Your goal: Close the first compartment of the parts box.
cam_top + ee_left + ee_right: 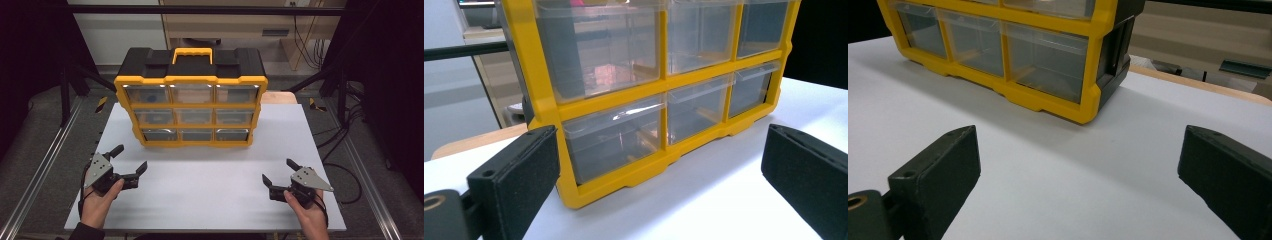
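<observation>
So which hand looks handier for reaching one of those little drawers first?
Probably the left. Its open tongs sit nearer the yellow drawer organizer, with the bottom-left drawer looming close ahead. The right tongs, also open, hang farther back.

Overhead light, bright on the white table (200, 185); surroundings at 9 and 3 o'clock go near black. Glare strip along top drawers of the organiser (192, 95). Soft shadow under its front edge, toward 6 o'clock. Gripper views: black pads at 7 and 4 o'clock blurred, v. close; background soft, slight wide-angle stretch at edges.
</observation>
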`<act>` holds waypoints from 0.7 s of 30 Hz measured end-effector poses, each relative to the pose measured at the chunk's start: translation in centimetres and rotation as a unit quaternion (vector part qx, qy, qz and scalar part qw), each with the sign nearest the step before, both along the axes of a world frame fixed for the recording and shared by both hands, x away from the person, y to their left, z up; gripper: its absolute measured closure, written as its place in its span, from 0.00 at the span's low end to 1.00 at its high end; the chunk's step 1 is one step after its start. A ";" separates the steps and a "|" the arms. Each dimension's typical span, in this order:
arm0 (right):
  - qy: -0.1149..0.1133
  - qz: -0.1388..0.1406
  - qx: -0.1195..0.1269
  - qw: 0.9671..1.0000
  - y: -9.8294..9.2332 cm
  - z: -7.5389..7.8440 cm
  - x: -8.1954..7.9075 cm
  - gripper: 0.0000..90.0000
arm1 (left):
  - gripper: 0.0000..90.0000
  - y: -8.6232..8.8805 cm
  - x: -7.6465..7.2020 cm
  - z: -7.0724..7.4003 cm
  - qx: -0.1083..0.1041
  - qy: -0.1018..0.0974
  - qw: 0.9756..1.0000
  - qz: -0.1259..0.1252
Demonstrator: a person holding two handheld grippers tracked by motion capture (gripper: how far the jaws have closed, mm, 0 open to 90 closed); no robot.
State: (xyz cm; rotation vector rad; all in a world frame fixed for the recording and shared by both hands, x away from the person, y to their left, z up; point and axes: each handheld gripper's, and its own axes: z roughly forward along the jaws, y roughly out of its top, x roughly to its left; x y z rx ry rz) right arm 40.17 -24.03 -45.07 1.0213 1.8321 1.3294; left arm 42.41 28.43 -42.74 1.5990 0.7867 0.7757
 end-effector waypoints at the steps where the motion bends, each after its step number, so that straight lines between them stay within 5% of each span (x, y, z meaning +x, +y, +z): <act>1: -0.002 0.000 0.001 1.000 0.0 0.0 0.0 0.04 | 0.02 0.0 -0.1 -0.1 0.002 0.001 1.000 -0.001; 21: -0.004 -0.009 0.004 1.000 -0.6 0.1 0.0 0.04 | 0.02 0.4 -1.0 -1.1 0.006 -0.005 1.000 -0.004</act>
